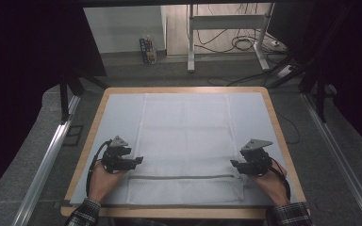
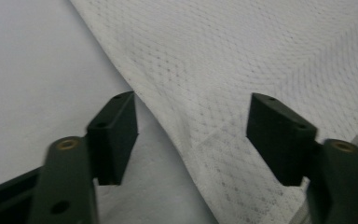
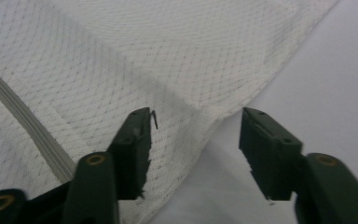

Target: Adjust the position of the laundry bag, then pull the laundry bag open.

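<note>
A white mesh bag (image 1: 185,141) with a grey zipper (image 1: 181,177) near its front end lies flat on the table. My left gripper (image 1: 137,161) is open at the bag's left edge (image 2: 158,116), one jaw over the bare mat, the other over the mesh (image 2: 242,70). My right gripper (image 1: 234,164) is open at the bag's right edge (image 3: 242,100), straddling it the same way. The zipper shows as a grey band (image 3: 23,114) in the right gripper view. Nothing is held in either gripper.
A pale mat (image 1: 115,113) covers the wood-rimmed table (image 1: 278,127). Rails run along both sides on the floor. Beyond the far edge stand a metal frame (image 1: 226,28), cables (image 1: 242,44) and a small carton (image 1: 147,49).
</note>
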A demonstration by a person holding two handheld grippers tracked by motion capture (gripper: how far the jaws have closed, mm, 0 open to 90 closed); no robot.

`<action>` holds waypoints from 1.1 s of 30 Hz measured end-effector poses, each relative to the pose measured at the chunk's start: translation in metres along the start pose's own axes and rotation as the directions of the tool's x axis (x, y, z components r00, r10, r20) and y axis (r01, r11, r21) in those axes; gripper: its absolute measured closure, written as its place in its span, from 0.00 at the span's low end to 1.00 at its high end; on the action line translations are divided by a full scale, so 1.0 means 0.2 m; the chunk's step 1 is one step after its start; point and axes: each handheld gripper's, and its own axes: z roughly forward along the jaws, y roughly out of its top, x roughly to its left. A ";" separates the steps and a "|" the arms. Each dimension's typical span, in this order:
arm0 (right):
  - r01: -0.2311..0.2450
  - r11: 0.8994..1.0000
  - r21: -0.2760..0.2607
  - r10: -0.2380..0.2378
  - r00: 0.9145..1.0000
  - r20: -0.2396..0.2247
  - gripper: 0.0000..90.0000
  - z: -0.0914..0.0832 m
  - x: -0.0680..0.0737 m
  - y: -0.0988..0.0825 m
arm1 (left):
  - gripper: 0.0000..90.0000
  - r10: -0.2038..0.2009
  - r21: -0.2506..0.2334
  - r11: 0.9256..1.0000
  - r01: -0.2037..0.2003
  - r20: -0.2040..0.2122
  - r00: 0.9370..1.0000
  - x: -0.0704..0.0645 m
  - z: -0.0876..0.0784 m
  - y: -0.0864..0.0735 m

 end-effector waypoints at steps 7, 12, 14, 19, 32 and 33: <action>0.005 1.000 -0.022 -0.005 1.000 -0.022 0.24 -0.01 0.01 -0.01 | 0.15 0.036 -0.035 0.999 -0.035 0.024 0.999 -0.07 -0.03 -0.01; -0.004 0.998 -0.059 0.000 0.997 -0.075 0.12 -0.03 0.01 -0.03 | 0.07 0.096 -0.019 0.995 -0.095 0.011 0.995 -0.14 -0.05 -0.04; -0.010 0.997 -0.073 0.004 0.996 -0.092 0.09 -0.04 0.01 -0.04 | 0.05 0.102 -0.024 0.995 -0.102 0.006 0.995 -0.16 -0.07 -0.06; -0.035 0.997 -0.071 0.027 0.994 -0.110 0.04 -0.07 0.01 -0.08 | 0.03 0.146 -0.039 0.988 -0.147 -0.040 0.988 -0.17 -0.10 -0.12; -0.026 0.998 -0.049 0.021 0.993 -0.114 0.00 -0.09 0.03 -0.11 | 0.02 0.155 -0.035 0.987 -0.157 -0.053 0.987 -0.17 -0.10 -0.14; -0.021 0.998 -0.052 0.015 0.994 -0.109 0.00 -0.10 0.03 -0.11 | 0.02 0.156 -0.033 0.987 -0.157 -0.055 0.986 -0.17 -0.10 -0.14</action>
